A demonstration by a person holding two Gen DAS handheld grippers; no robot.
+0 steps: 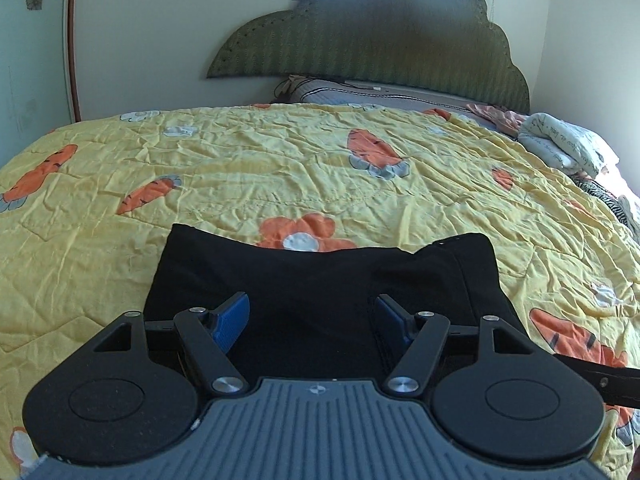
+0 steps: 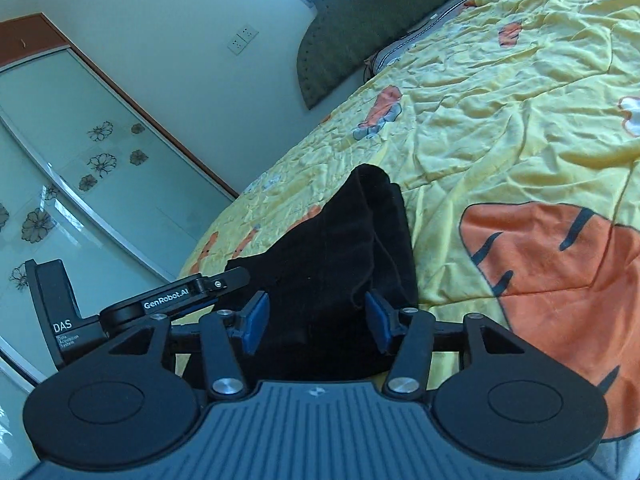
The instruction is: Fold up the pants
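Observation:
Black pants (image 1: 320, 276) lie folded in a flat bundle on the yellow carrot-print quilt (image 1: 280, 168), right in front of me. My left gripper (image 1: 312, 312) is open, its blue pads (image 1: 234, 318) spread wide just above the near part of the pants. In the right wrist view the same pants (image 2: 344, 248) lie on the quilt (image 2: 500, 128), seen from their right end. My right gripper (image 2: 316, 314) is open over that end, gripping nothing. The left gripper's body (image 2: 160, 304) shows at the left of that view.
A green scalloped headboard (image 1: 372, 40) stands at the far end of the bed, with pillows and bunched bedding (image 1: 560, 140) at the far right. A glass wardrobe door with flower decals (image 2: 80, 184) stands beside the bed's left edge.

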